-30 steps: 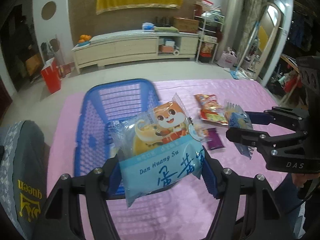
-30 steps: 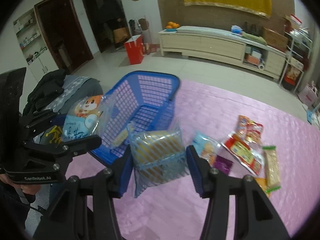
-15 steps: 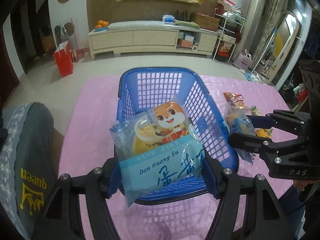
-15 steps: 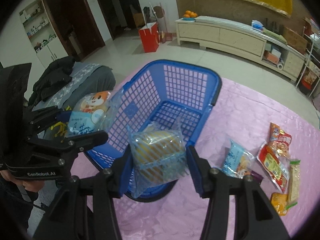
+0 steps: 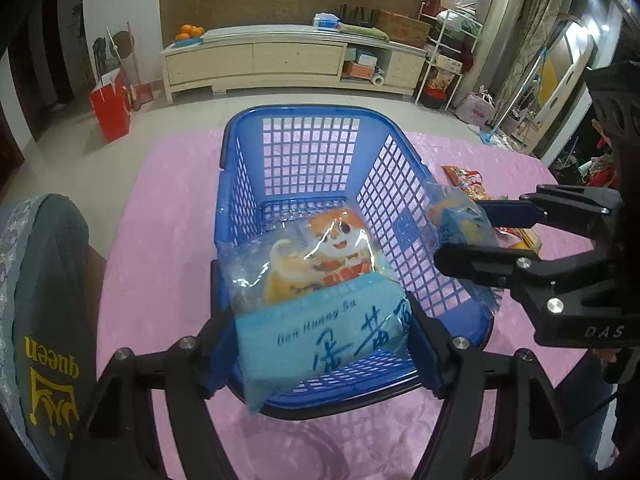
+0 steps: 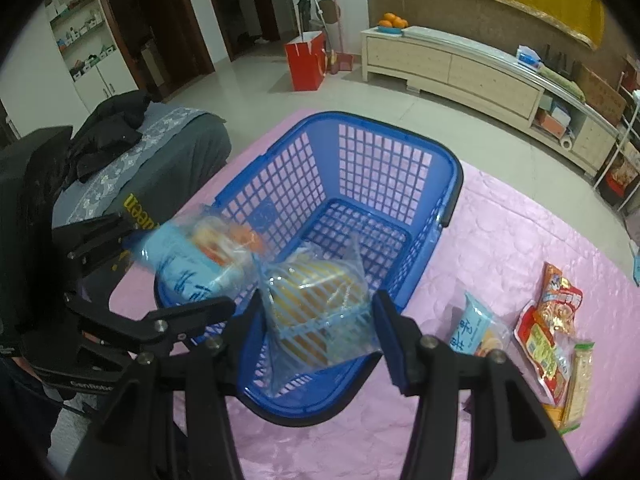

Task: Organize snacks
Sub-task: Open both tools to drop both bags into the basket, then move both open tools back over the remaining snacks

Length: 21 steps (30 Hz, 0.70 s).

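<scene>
Left wrist view: left claw (image 5: 322,342) low centre, jaws just been opening, fox-print pastry pack (image 5: 320,300) between them, pads seemingly barely on its sides, so grip loosening; pack hanging over the near end of the blue basket (image 5: 292,184), which fills mid-frame on the pink bench (image 5: 160,208). Right claw (image 5: 476,236) at right edge, clenched on striped bread pack (image 5: 464,224), just outside the basket's right wall.

Right wrist view: right claw (image 6: 320,320) low centre, pads on both sides of the striped bread pack (image 6: 320,308), held above the basket's (image 6: 380,152) near rim. Left claw (image 6: 160,264) at left, blurred, with the pastry pack (image 6: 192,264) over the basket's left wall. Loose snacks (image 6: 552,328) lower right on the bench (image 6: 520,232), not yet sorted.

Risks: pastry pack dropping onto the rim and tipping out onto the bench, since it sits near the edge; the two claws close together, likely to knock; soft bread crushed if squeezed harder.
</scene>
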Each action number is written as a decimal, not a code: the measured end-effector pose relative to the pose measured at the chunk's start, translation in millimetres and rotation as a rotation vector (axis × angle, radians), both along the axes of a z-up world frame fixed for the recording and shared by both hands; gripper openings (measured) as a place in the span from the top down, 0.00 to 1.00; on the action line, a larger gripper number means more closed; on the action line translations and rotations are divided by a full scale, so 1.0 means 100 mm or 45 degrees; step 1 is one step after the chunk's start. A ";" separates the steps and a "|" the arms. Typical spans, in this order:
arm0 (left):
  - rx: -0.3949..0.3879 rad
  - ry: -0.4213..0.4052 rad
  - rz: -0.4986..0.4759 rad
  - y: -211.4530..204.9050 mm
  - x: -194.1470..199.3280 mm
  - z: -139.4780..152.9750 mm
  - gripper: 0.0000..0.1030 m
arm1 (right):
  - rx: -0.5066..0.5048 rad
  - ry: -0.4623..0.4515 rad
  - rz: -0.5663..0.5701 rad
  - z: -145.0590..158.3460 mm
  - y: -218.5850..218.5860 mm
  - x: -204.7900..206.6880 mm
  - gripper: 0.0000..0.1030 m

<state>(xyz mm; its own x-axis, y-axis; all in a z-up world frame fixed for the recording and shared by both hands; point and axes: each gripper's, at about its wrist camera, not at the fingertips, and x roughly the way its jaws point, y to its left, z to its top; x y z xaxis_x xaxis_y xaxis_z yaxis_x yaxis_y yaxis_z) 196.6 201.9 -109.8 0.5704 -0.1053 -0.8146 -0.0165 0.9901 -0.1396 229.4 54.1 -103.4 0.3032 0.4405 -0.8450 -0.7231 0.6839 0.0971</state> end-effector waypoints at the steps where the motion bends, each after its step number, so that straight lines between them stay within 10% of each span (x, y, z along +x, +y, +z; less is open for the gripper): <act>1: 0.004 -0.002 -0.001 0.00 0.00 0.01 0.28 | 0.000 0.027 -0.009 -0.01 0.00 0.02 0.42; 8: -0.008 -0.026 0.016 0.07 -0.04 0.07 0.28 | 0.006 0.084 -0.078 -0.02 -0.08 0.07 0.17; 21: 0.040 -0.062 -0.033 -0.19 -0.24 0.27 0.27 | 0.028 -0.014 -0.109 0.26 -0.45 -0.20 0.15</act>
<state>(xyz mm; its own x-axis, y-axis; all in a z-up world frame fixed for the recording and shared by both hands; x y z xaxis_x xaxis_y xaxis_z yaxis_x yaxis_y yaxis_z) 172.8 183.1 -82.9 0.6068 -0.0952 -0.7891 0.0154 0.9940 -0.1080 209.8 9.0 -77.1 0.3500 0.4310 -0.8317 -0.6629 0.7413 0.1052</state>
